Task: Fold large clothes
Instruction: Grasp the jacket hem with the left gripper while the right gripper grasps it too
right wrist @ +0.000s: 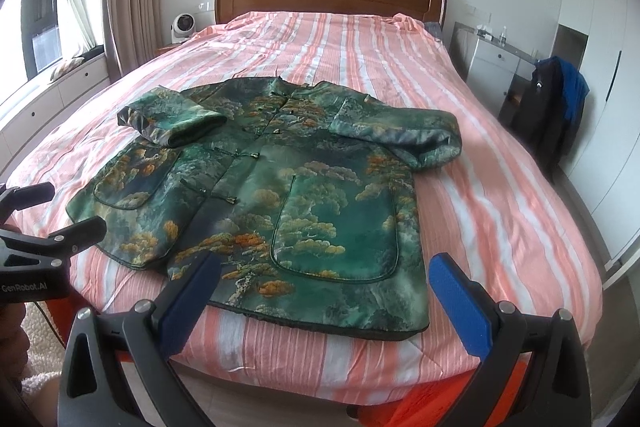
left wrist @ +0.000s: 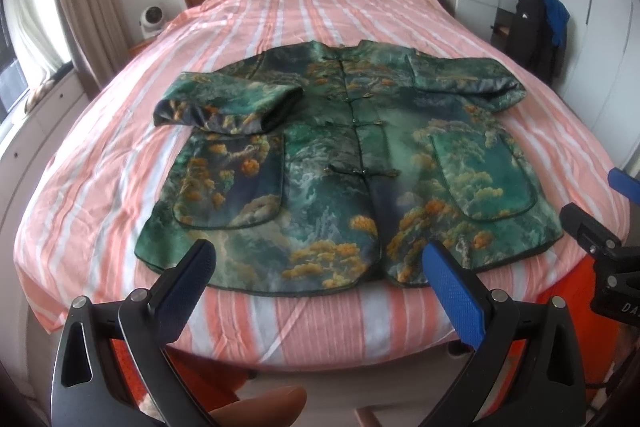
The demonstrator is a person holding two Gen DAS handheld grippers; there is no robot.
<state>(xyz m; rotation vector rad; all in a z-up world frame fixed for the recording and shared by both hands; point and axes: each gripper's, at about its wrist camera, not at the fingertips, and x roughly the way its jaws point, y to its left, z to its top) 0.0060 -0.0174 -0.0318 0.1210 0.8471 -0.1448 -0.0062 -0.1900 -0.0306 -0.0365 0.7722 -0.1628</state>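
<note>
Left gripper [left wrist: 320, 267] and right gripper [right wrist: 324, 279] both spread wide, empty; green landscape-print satin jacket [left wrist: 340, 163] flat, buttoned, mid-frame on pink-striped bedspread [left wrist: 320, 7]; cuffs folded inward. Left view alone shows whole hem.

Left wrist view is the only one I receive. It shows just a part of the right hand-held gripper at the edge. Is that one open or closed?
Observer: Open. In the right wrist view the right hand-held gripper has its two blue fingers wide apart, with nothing between them.
Operator: Where does it point?
Observer: At the near hem of the green jacket, below the pocket on that side. It does not seem to touch the cloth.
Operator: Does that view show my left hand-held gripper?
Observer: Only its black body, at the left edge, with the label GenRobot.AI.
</note>
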